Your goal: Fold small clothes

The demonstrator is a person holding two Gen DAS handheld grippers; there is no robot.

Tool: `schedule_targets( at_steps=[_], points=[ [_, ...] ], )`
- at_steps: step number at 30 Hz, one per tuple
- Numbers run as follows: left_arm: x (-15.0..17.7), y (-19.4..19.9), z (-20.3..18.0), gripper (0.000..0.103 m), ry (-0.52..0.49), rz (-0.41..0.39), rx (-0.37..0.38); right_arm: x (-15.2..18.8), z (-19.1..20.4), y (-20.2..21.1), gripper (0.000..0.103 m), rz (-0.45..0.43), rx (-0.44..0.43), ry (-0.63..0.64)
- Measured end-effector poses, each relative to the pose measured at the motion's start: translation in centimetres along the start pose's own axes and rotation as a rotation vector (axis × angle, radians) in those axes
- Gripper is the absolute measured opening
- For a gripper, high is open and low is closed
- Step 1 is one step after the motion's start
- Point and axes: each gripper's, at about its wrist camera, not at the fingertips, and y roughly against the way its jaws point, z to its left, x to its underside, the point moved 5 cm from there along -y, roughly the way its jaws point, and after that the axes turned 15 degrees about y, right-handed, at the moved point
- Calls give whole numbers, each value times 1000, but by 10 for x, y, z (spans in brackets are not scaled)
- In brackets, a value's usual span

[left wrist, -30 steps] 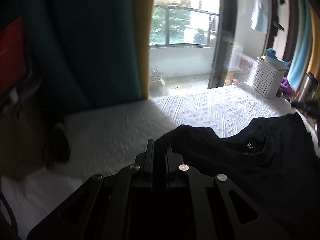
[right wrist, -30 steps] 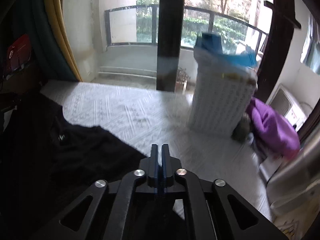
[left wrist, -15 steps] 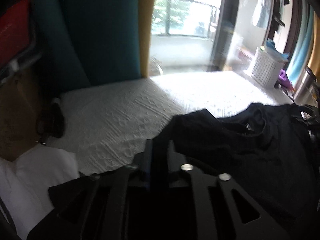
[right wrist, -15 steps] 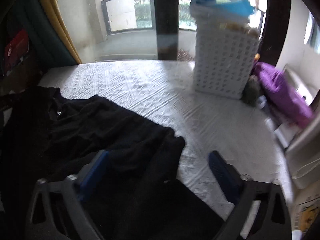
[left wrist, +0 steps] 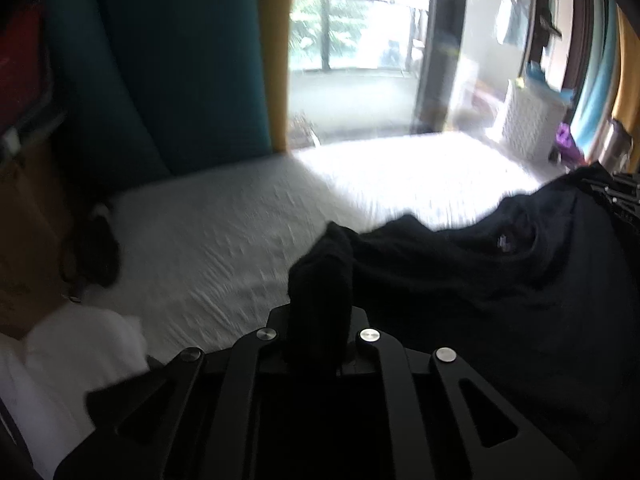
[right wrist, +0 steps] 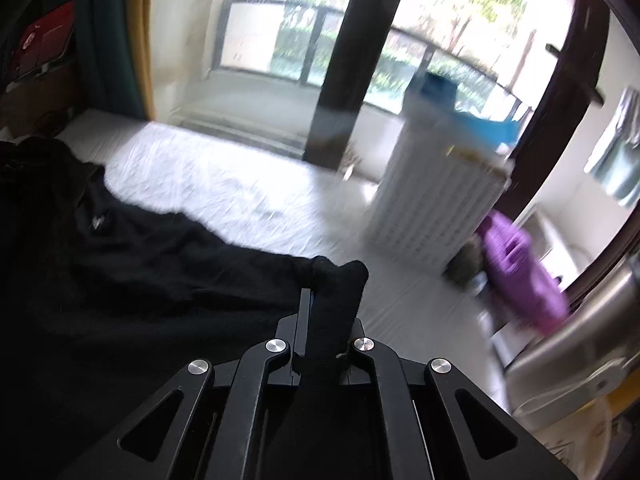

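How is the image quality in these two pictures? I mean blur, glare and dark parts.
Left wrist view: motion blur everywhere; the sunlit part of the white bedspread is overexposed, and the black garment shows almost no detail. Right wrist view: the laundry basket and purple cloth are smeared by blur, the window is bright, and fisheye distortion bends the frame edges.

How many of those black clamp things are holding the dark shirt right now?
2. The left gripper pinches one end of the black shirt; the right gripper pinches the other, above the white bed.
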Motion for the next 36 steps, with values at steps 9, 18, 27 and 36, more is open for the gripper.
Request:
schedule_targets(
  at_steps=[9, 18, 27, 36],
  points=[
    [-59, 25, -2, 8, 15, -166, -15, -41, -57, 6, 4, -70, 128, -58],
    [-60, -37, -11, 12, -44, -37, -82, -35, -60, -33, 4, -2, 82, -62],
    [-38, -46, 31, 61, 57, 62, -166, -8, -55, -60, 17, 82, 23, -116],
    [0, 35, 54, 61, 160, -25, -159, 1, -56, -9, 102, 27, 41, -147]
  ],
)
